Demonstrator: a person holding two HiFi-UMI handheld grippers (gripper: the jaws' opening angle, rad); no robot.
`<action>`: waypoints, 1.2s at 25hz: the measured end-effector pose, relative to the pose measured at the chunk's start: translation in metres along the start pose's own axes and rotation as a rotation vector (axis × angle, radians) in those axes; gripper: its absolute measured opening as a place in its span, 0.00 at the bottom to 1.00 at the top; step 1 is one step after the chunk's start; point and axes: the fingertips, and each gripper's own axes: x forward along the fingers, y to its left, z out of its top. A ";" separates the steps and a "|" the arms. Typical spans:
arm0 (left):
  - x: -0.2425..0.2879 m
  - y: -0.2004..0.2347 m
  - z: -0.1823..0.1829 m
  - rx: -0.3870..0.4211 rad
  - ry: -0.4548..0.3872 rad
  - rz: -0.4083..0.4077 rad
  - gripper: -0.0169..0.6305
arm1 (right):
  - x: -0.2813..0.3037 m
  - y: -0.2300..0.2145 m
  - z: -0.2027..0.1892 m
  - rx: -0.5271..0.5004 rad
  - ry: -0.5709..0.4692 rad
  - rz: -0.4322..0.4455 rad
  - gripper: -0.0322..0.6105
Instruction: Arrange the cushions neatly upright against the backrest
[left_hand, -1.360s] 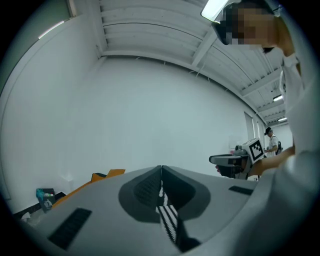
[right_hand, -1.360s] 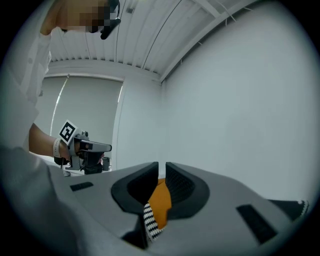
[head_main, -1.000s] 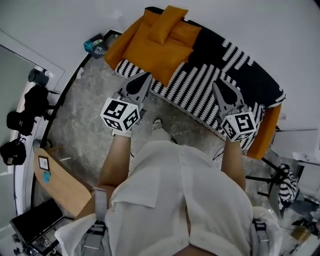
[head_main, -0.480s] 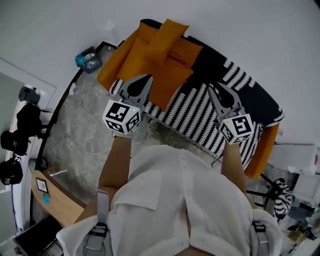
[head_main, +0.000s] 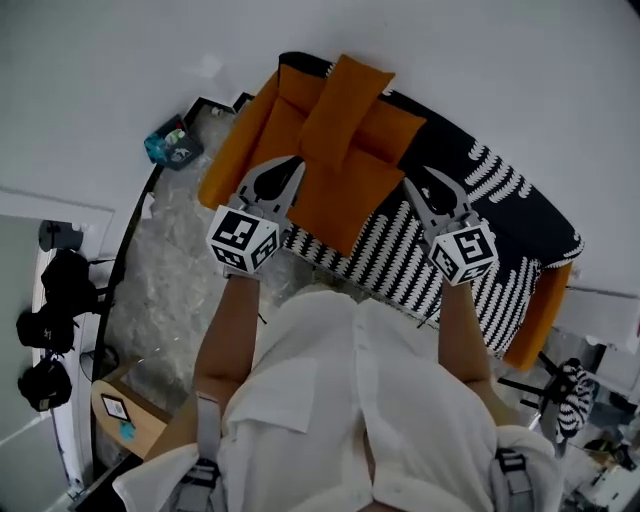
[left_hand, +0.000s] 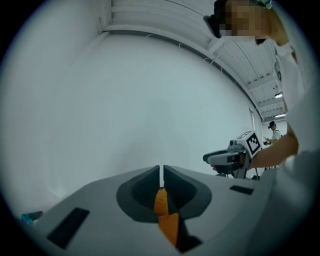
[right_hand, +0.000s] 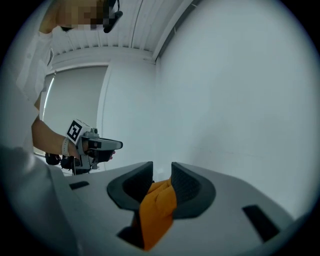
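A sofa (head_main: 480, 235) with a black-and-white striped cover stands against the white wall. Several orange cushions are piled at its left end: a big flat cushion (head_main: 340, 200) with a long cushion (head_main: 345, 110) lying across the ones behind it. My left gripper (head_main: 296, 160) is at the big cushion's left edge, its jaws shut to a thin slit (left_hand: 161, 172) with orange showing below. At the cushion's right corner is my right gripper (head_main: 414, 182). Its jaws (right_hand: 162, 170) have just been opening, with orange fabric in the gap between them. I cannot tell if either touches the cushion.
A black shelf with a teal object (head_main: 170, 145) stands left of the sofa. Camera gear (head_main: 55, 300) and a wooden table (head_main: 130, 420) are at the far left. A chair with a striped item (head_main: 570, 385) is at the lower right. Mottled grey floor lies before the sofa.
Both grippers have moved forward over the sofa and now flank the big orange cushion. The right jaws stand wider apart. The cushions lie as before.
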 end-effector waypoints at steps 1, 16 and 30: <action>0.008 0.009 -0.003 -0.002 0.009 -0.008 0.08 | 0.013 -0.003 -0.005 0.014 0.012 -0.001 0.25; 0.118 0.074 -0.066 -0.060 0.129 -0.067 0.31 | 0.168 -0.062 -0.115 0.346 0.223 -0.024 0.43; 0.155 0.111 -0.113 -0.100 0.213 -0.057 0.34 | 0.260 -0.097 -0.225 0.647 0.435 -0.162 0.50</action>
